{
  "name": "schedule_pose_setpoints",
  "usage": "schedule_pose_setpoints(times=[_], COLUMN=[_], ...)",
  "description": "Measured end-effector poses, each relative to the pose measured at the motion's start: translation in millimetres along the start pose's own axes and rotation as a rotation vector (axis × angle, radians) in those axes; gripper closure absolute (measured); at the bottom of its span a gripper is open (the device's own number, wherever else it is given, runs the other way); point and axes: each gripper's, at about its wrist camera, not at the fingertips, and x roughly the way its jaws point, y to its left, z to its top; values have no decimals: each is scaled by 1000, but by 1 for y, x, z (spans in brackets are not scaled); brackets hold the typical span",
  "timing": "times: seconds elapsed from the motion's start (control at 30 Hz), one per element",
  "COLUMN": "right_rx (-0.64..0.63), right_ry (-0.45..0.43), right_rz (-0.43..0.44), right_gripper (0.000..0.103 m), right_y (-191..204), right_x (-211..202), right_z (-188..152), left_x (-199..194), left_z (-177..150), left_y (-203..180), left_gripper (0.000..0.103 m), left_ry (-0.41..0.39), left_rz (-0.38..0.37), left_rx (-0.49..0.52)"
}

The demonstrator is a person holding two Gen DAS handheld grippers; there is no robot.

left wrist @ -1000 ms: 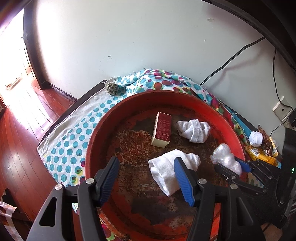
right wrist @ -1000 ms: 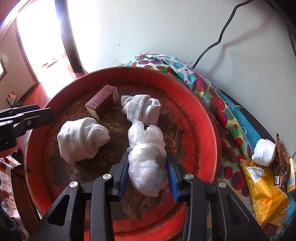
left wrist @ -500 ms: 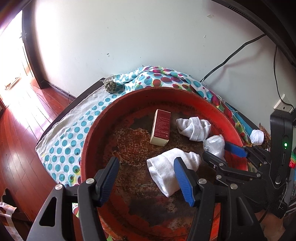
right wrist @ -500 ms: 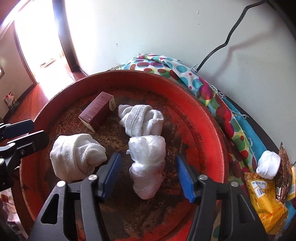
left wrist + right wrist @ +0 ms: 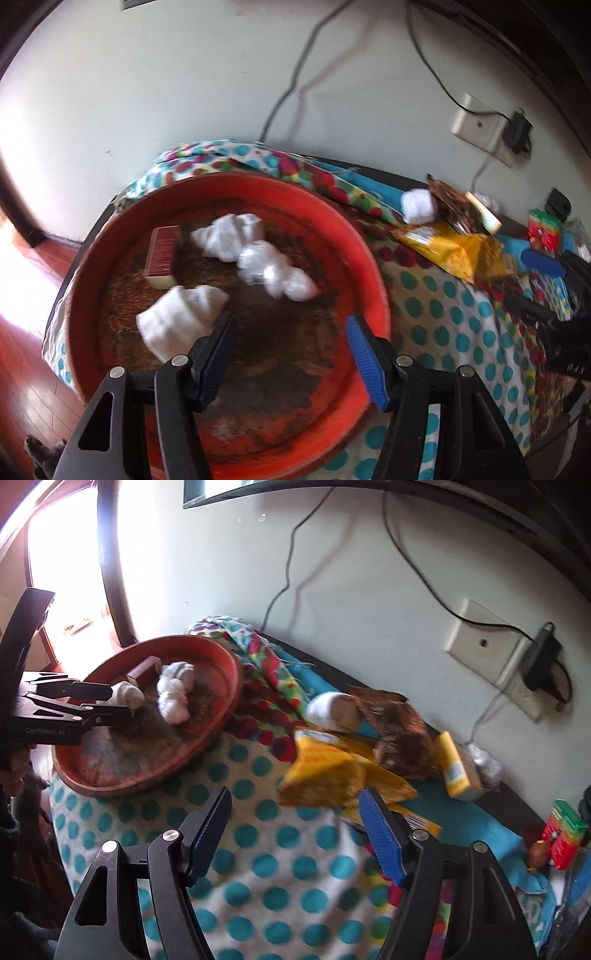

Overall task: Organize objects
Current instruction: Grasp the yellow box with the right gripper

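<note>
A red round tray (image 5: 371,258) holds a dark red box (image 5: 160,251), a rolled white sock (image 5: 181,317), a second white sock (image 5: 229,236) and a white plastic bundle (image 5: 277,269). My left gripper (image 5: 291,343) hangs open over the tray's near right part, empty. The rolled sock lies just left of its left finger. My right gripper (image 5: 295,812) is over the dotted cloth (image 5: 258,867), right of the tray (image 5: 229,686); its jaws are opening with nothing between them. A yellow packet (image 5: 325,775) lies just beyond its fingertips, and a white sock ball (image 5: 332,709) behind that.
Against the wall lie a brown packet (image 5: 399,731), a yellow-white box (image 5: 454,771) and a red-green carton (image 5: 565,830). A wall socket (image 5: 480,642) with a plugged adapter and cables sits above. The table edge drops to a wooden floor (image 5: 26,369) at the left.
My right gripper let go of the plastic bundle in the tray, opened and drew away right over the cloth. My left gripper swung right and rolled; it stayed open.
</note>
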Motion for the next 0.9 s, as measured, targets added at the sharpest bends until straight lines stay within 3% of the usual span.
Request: schedule_pose_setpoints(times=[0.07,0.13,0.3,0.5,0.53,0.67,0.7,0.8,0.9], right_rx=[-28,-77,-183,-305,-326,-377,-375,-330,-237], right_ry=[20,32,116,190,194,205,209,219,185], right_rz=[-28,-63,-70,-21,-19,9,19,65,103], right_gripper=[29,26,25,25,25,25,28,57,63], right_y=[-42,-41,-130,-205,-196,-234,-249,-252,-292], right_x=[-9,-18,-9,11,14,29,30,23,4], right_z=[-19,-30,-49,-57,-49,-44,-47,-53,-68], left_x=[6,13,34,61,63,72,74,79,82], left_z=[-5,-13,-29,-16,-14,-7,-6,-4,-4], left_y=[-36,-72,-130,-145,-146,-143,-142,-139,-141], left_gripper=[40,40,40,40,40,40,40,40,40], left_ry=[19,38,100,150,151,161,159,149,122], left_rz=[-35,-70,-132,-142,-146,-129,-130,-143,-134], left_rx=[89,185,342,381,384,392,391,389,424])
